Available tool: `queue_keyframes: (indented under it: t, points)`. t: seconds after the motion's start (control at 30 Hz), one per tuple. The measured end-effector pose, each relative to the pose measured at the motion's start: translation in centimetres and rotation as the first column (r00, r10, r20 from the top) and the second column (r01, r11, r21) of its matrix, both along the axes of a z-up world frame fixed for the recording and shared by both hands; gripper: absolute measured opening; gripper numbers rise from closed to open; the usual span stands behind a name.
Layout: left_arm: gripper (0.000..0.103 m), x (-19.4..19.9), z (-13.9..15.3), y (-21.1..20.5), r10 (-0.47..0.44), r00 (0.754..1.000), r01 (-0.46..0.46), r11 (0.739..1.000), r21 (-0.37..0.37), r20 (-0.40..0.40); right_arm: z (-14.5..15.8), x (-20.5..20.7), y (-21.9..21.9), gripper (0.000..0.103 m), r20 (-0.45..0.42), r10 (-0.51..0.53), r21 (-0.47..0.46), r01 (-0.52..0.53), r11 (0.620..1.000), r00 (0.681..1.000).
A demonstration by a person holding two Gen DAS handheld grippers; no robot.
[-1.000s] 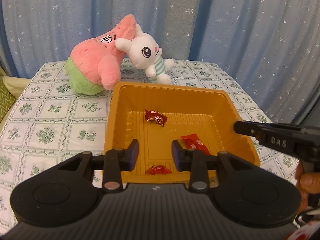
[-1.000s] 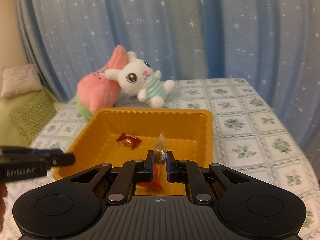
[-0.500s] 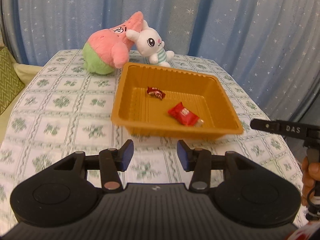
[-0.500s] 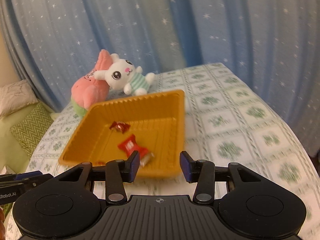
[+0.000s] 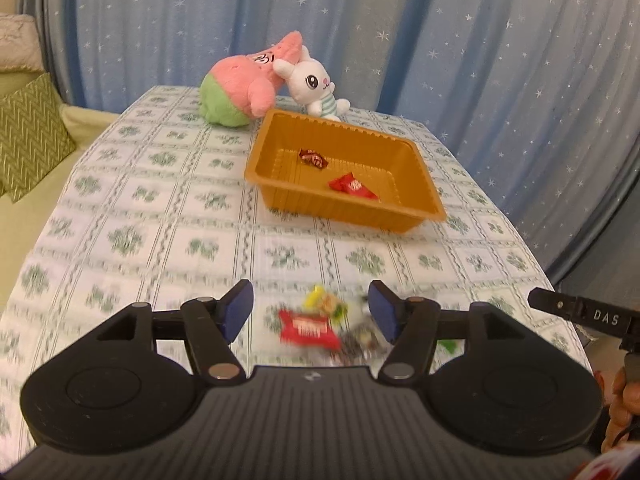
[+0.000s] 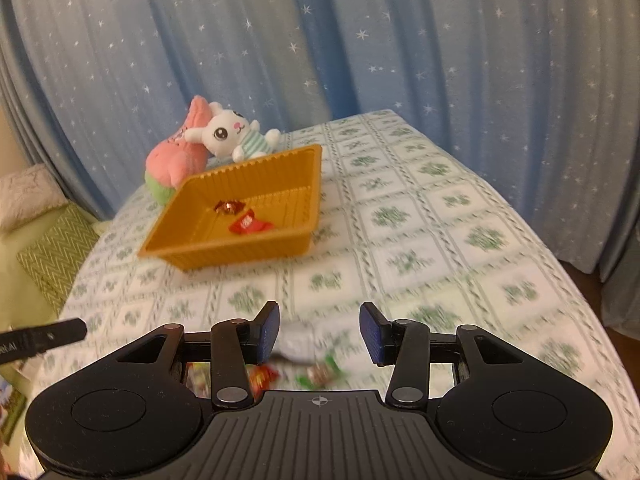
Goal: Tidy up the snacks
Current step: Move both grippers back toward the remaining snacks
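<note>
An orange tray [image 5: 344, 210] [image 6: 240, 252] stands mid-table and holds two red-wrapped snacks [image 5: 352, 187] [image 5: 312, 157] [image 6: 250, 224]. At the near end of the table lies a blurred pile of loose snacks: a red packet [image 5: 306, 328], a yellow-green candy [image 5: 324, 304] and a dark wrapper [image 5: 356, 344]. My left gripper [image 5: 310, 310] hovers over this pile with its jaws opening and nothing pressed between the pads. My right gripper [image 6: 320, 334] is open and empty above a pale wrapper [image 6: 296, 340], a red candy [image 6: 264, 376] and a green one [image 6: 320, 374].
A pink-and-green plush [image 5: 240, 92] and a white bunny plush [image 5: 316, 84] lean together behind the tray. Blue starred curtains close off the back and right. A green cushion [image 5: 28, 132] lies left of the table. The right gripper's black finger [image 5: 580, 312] shows at the right edge.
Both grippers drew back from the tray to the near end of the table. The right gripper opened and left its candy in the tray. The left jaws widened. The snack pile came into view.
</note>
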State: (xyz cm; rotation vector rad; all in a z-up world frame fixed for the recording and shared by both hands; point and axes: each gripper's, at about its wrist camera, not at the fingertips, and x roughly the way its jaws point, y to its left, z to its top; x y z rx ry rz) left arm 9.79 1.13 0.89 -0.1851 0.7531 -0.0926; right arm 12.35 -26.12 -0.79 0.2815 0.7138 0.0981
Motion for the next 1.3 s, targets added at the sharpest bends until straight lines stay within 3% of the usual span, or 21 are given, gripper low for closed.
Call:
queue_keyframes:
  t: [0.27, 0.53, 0.97, 1.3]
  points:
    - [0.064, -4.4, -0.4, -0.4, -0.012, 1.0, 0.013, 1.0, 0.029, -0.016, -0.2, -4.9, 0.2, 0.045, -0.019, 0.005, -0.015, -0.005, 1.0, 1.0]
    - [0.064, -5.7, -0.9, -1.2, -0.047, 0.999, 0.047, 0.998, 0.039, -0.025, -0.5, -6.4, 0.9, 0.045, -0.028, 0.026, -0.02, -0.027, 0.999, 0.999]
    - [0.065, -5.0, -2.4, -2.0, -0.088, 0.994, 0.091, 0.995, 0.045, -0.056, -1.1, -6.0, 0.6, 0.045, -0.051, 0.016, -0.02, -0.018, 1.0, 0.999]
    - [0.065, -2.2, -5.1, -3.0, -0.198, 0.975, 0.204, 0.978, 0.048, -0.104, -3.1, -4.5, 0.3, 0.045, -0.094, 0.009, -0.021, -0.011, 1.0, 0.996]
